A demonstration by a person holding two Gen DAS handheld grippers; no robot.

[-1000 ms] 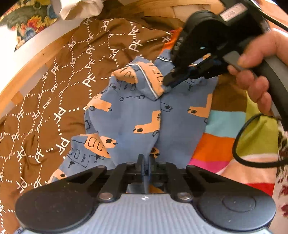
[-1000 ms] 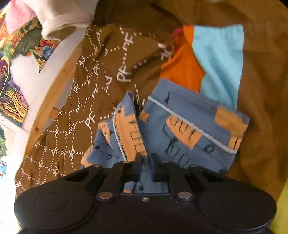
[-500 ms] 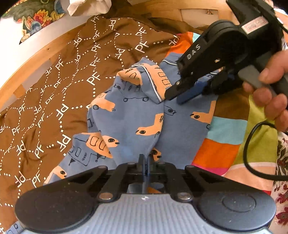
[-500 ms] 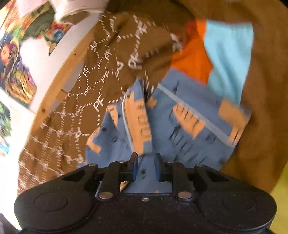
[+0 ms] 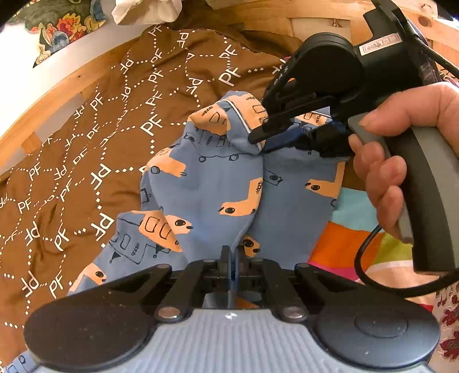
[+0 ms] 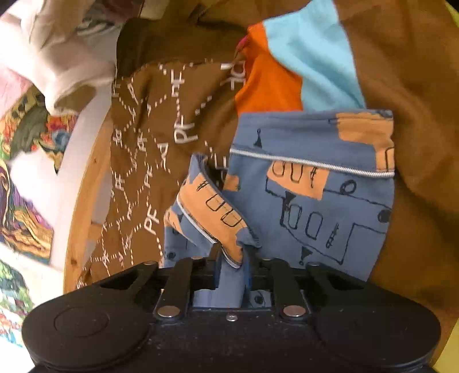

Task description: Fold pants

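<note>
Blue pants [image 5: 206, 183] with orange prints lie bunched on a brown blanket [image 5: 100, 143]. My left gripper [image 5: 229, 252] is shut on a thin fold at the near edge of the pants. Farther off, a person's hand [image 5: 401, 143] holds my right gripper [image 5: 256, 136] at a piped cuff of one leg. In the right wrist view that cuff of the pants [image 6: 315, 200] sits between the fingers of the right gripper [image 6: 231, 255], whose jaws are closing on it. The other leg lies flat to the right.
A bright striped cloth [image 5: 344, 235] lies under the pants on the right. A wooden bed frame [image 5: 57, 94] curves along the left, with a white garment [image 5: 143, 11] above it. A black cable [image 5: 361, 258] hangs from the right gripper.
The right gripper let go of the cuff, opened, rolled, and now closes on the cuff again. The left gripper has stayed shut on its fold.
</note>
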